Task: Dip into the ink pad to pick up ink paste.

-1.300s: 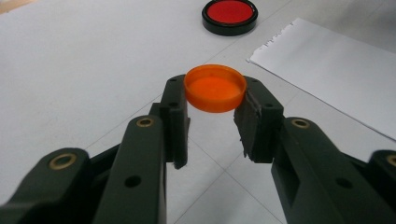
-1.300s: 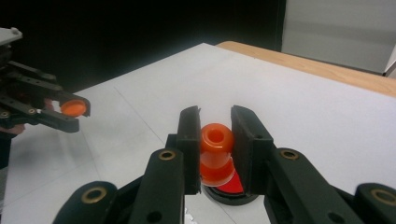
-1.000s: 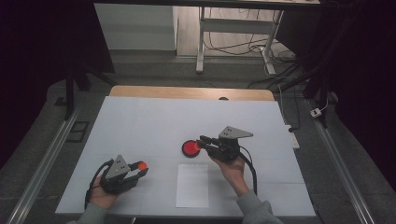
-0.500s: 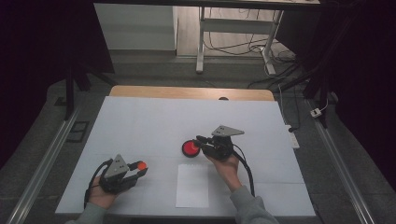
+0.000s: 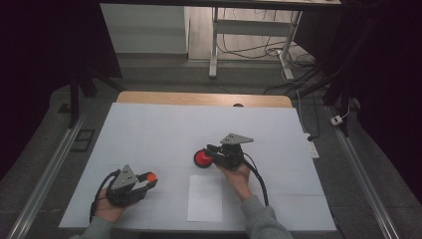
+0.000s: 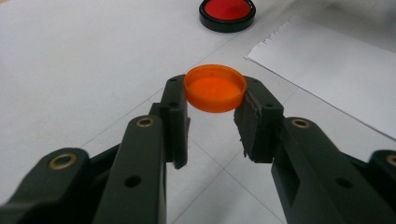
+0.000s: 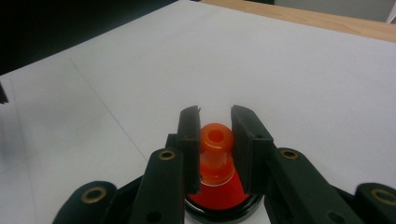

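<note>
An orange cap (image 6: 215, 87) sits hollow side up, well left of the round red ink pad (image 5: 202, 159); an orange stamp (image 7: 216, 154) stands upright on that pad.

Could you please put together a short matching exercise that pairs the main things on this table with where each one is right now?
Things:
1. orange cap
2. orange stamp
3. red ink pad
4. sheet of paper

Places:
A. lying flat on the table between the two hands
B. clamped between the jaws of the left gripper
C. on the table, right below the right gripper's jaws
D. clamped between the jaws of the right gripper

Pairs: 1-B, 2-D, 3-C, 4-A
</note>
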Demonstrator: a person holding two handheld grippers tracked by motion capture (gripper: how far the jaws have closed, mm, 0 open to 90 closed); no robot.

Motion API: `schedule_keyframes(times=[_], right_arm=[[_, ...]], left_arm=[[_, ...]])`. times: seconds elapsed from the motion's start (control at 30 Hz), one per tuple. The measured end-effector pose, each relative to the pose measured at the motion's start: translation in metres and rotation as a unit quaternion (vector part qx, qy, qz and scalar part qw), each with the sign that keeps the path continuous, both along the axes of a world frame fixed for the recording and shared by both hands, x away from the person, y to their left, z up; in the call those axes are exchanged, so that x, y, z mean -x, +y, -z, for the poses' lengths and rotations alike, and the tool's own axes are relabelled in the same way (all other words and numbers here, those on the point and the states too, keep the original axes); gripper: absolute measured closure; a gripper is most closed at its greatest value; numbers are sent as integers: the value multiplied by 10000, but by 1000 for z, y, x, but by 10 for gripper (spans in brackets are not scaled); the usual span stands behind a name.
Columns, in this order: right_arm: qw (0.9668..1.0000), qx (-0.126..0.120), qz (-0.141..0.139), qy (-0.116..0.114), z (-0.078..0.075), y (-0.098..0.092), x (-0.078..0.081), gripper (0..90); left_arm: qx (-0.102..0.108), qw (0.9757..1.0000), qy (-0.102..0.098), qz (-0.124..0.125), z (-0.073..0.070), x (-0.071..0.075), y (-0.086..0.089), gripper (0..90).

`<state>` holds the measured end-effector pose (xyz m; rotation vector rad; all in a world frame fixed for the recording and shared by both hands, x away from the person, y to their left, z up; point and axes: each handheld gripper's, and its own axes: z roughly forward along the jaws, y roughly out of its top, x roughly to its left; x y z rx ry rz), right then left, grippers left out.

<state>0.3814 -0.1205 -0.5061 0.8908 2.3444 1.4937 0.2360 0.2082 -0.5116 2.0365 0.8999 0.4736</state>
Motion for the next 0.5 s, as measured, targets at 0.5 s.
schedule_keyframes(times=[0.5], right_arm=[[9999, 126, 78, -35, 9, 10, -5, 735]], left_arm=[[32, 10000, 35, 13, 0, 0, 1, 655]])
